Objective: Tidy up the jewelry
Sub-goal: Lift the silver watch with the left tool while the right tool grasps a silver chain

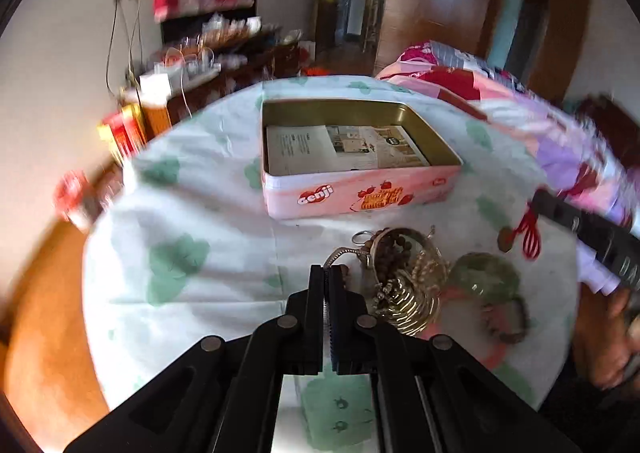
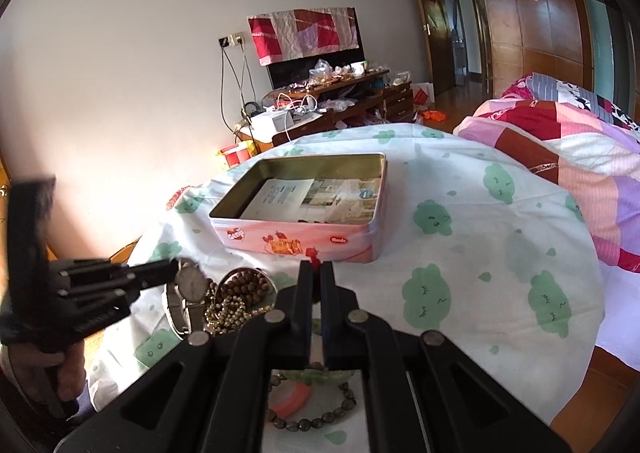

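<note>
An open pink tin (image 1: pixel 360 193) with papers inside stands on the round table; it also shows in the right wrist view (image 2: pixel 304 241). A jewelry pile lies in front of it: brown bead bracelet (image 1: pixel 394 253), gold chains (image 1: pixel 412 305), green bangle (image 1: pixel 488 277). My left gripper (image 1: pixel 329 273) is shut on a silver watch (image 2: pixel 191 285), lifted at the pile's left edge. My right gripper (image 2: pixel 316 269) looks shut, with a small red thing between its tips. Below it lie a pink bangle (image 2: pixel 292 399), a green bangle (image 2: pixel 316 375) and a dark bead bracelet (image 2: pixel 316 419).
The table has a white cloth with green prints (image 2: pixel 460 253). A bed with a patchwork quilt (image 2: pixel 580 157) is to the right. A cluttered wooden cabinet (image 2: pixel 340 97) stands against the far wall. The wooden floor (image 1: pixel 48 313) lies left of the table.
</note>
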`<move>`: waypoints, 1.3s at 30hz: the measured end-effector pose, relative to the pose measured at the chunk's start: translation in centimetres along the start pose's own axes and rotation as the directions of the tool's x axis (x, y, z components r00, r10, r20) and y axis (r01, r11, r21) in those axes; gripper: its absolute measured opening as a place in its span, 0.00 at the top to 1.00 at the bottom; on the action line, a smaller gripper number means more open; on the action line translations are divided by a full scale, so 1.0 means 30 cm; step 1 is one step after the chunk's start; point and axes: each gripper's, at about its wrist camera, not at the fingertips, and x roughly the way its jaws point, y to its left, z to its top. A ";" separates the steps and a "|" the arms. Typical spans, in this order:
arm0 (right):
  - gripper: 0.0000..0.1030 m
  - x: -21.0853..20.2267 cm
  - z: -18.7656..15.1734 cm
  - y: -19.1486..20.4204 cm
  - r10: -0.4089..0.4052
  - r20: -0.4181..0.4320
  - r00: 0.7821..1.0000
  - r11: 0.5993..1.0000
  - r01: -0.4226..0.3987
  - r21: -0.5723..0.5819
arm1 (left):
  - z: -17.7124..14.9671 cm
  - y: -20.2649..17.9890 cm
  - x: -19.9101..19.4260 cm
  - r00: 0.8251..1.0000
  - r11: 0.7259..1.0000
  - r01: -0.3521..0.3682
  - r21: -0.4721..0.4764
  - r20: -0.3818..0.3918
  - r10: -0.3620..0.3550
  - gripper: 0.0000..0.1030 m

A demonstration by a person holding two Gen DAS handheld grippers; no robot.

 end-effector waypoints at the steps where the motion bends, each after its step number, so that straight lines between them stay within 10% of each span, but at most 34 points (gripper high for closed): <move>1: 0.95 0.002 -0.002 -0.001 0.003 -0.001 1.000 1.000 -0.003 0.000 | 0.004 -0.012 -0.015 0.999 0.998 -0.042 0.039 0.020 0.041 1.00; 14: 0.95 0.007 -0.009 0.010 0.010 -0.003 1.000 1.000 -0.011 -0.010 | 0.067 -0.096 -0.211 0.976 0.971 -0.081 0.224 0.215 0.032 0.99; 20: 0.95 -0.013 -0.001 0.002 0.000 0.011 1.000 1.000 0.000 -0.014 | -0.008 -0.082 -0.044 0.950 0.879 -0.309 0.364 0.167 0.265 0.99; 23: 0.95 -0.011 -0.002 -0.003 -0.002 0.009 1.000 1.000 0.002 -0.012 | 0.042 -0.016 -0.077 0.987 0.961 -0.144 0.237 0.104 0.123 0.99; 25: 0.95 0.002 -0.005 0.004 0.002 0.002 1.000 1.000 -0.002 -0.015 | 0.040 -0.045 -0.067 0.967 0.921 -0.244 0.305 0.147 0.207 0.99; 28: 0.95 0.009 -0.011 0.022 0.009 -0.009 1.000 1.000 -0.010 -0.029 | 0.062 0.014 -0.040 0.996 0.974 -0.091 0.208 0.031 0.086 0.99; 34: 0.95 -0.013 0.048 0.002 -0.006 0.015 1.000 0.999 0.007 -0.041 | 0.172 -0.028 -0.186 0.992 0.984 0.058 0.167 0.101 -0.076 0.99; 39: 0.95 0.008 0.104 0.012 -0.016 0.015 1.000 0.996 0.017 -0.085 | 0.189 -0.046 -0.147 0.994 0.987 0.057 0.153 0.079 -0.069 0.99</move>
